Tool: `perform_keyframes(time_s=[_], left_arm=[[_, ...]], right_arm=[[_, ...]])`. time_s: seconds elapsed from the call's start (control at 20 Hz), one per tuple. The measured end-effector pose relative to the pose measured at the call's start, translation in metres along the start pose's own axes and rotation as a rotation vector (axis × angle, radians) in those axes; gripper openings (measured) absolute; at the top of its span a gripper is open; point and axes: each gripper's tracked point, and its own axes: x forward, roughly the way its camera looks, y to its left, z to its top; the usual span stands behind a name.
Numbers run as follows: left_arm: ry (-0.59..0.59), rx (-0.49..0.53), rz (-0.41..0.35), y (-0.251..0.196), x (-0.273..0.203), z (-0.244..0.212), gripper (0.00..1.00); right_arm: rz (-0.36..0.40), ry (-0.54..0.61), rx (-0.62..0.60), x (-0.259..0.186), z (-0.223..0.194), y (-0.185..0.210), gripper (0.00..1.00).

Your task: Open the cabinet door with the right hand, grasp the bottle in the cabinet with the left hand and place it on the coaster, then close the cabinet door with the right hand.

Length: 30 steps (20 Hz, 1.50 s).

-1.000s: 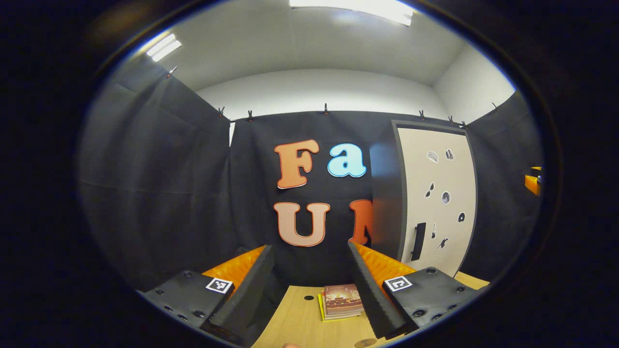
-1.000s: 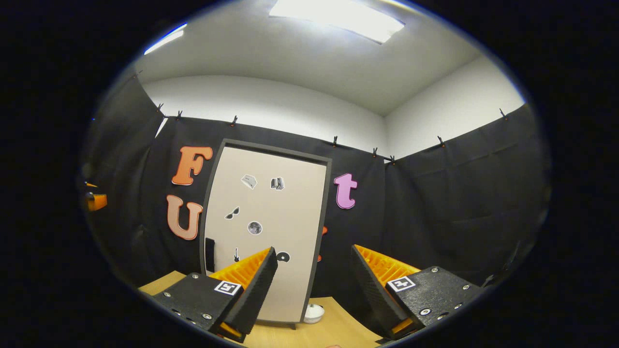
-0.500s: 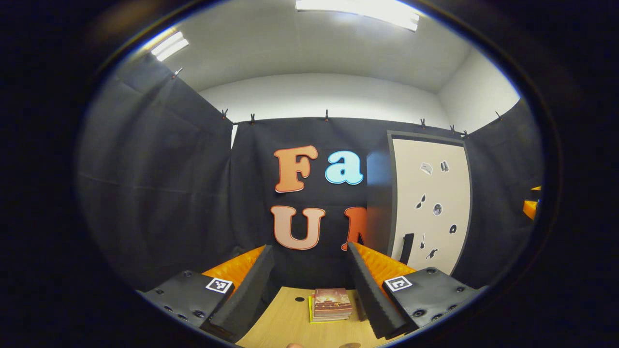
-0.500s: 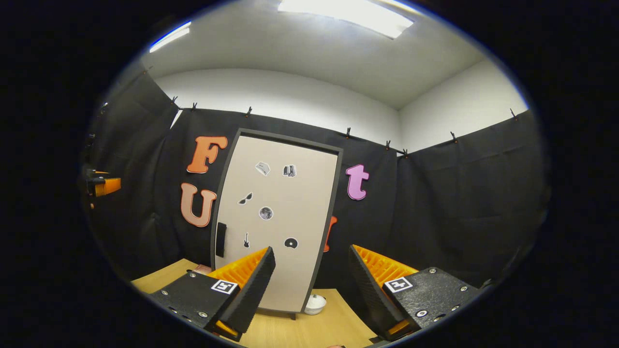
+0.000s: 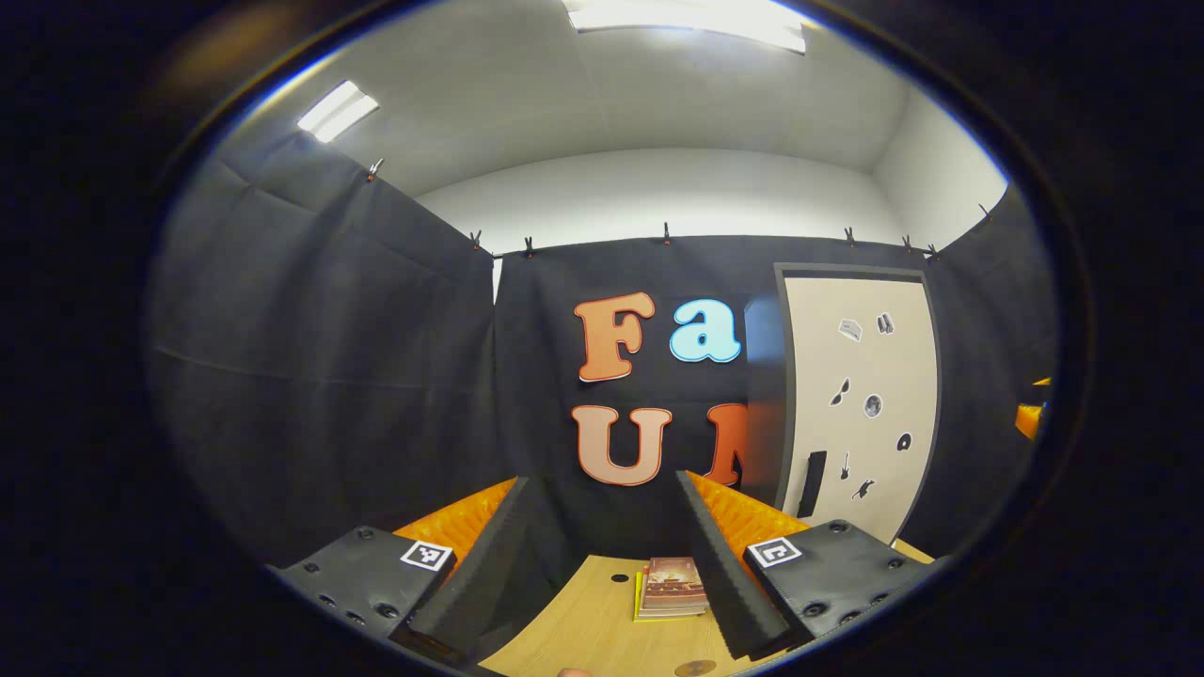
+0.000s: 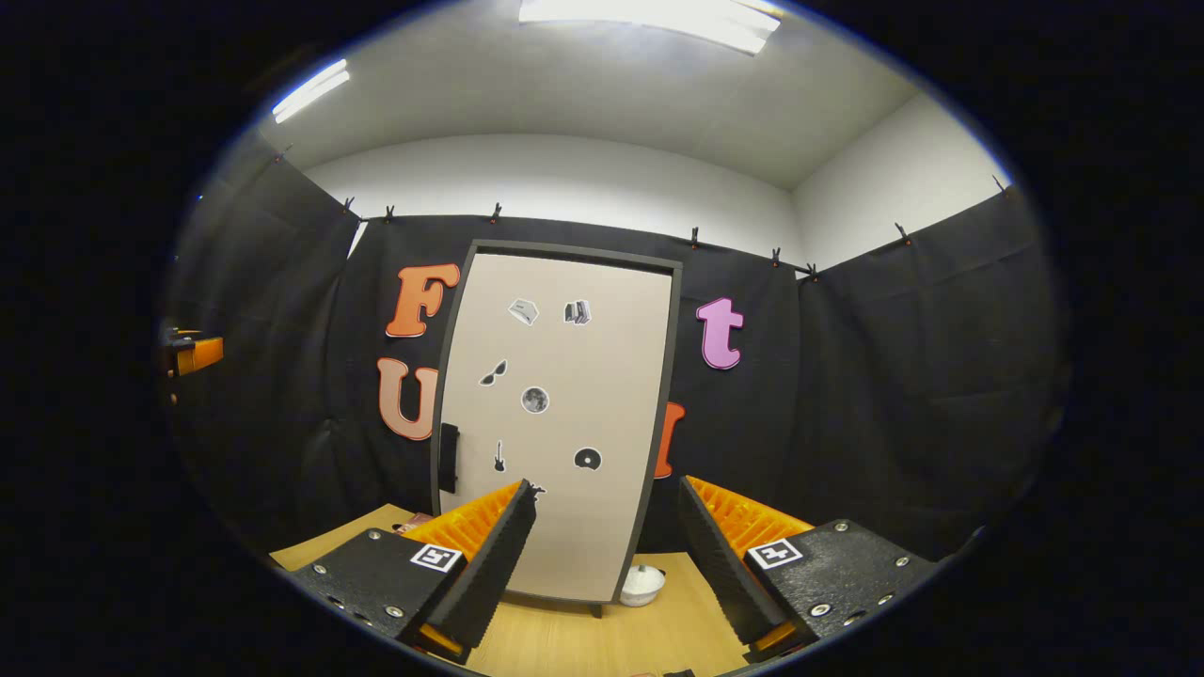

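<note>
One cabinet (image 6: 564,423) stands shut, its contents hidden.

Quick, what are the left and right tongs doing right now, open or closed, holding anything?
Left tongs: open, holding nothing.
Right tongs: open, holding nothing, facing the closed cabinet door.

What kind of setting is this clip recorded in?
Most likely a staged recording booth, not a real home: black cloth walls clipped up on all sides, a freestanding cabinet with a closed door, and a wooden table with a stack of books.
</note>
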Motion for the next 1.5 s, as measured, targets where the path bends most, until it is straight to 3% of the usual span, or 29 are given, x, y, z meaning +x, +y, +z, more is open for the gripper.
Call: perform_keyframes(time_s=[0.25,0.5,0.95,1.2,1.5], left_arm=[[0.016,0.002,0.007,0.008,-0.004,-0.005,0.98],[0.017,0.021,-0.016,0.020,0.002,-0.008,0.98],[0.014,0.023,-0.044,0.063,0.033,-0.024,0.98],[0.035,0.026,-0.049,0.089,0.053,-0.043,0.98],[0.067,0.034,-0.048,0.113,0.068,-0.068,0.98]], right_arm=[[0.042,0.011,0.028,0.024,-0.010,0.040,0.95],[0.088,0.026,0.058,0.064,-0.022,0.108,0.95],[0.102,0.047,0.059,0.181,-0.060,0.218,0.95],[0.093,0.083,0.055,0.236,-0.094,0.255,0.95],[0.024,0.144,0.077,0.278,-0.122,0.254,0.88]])
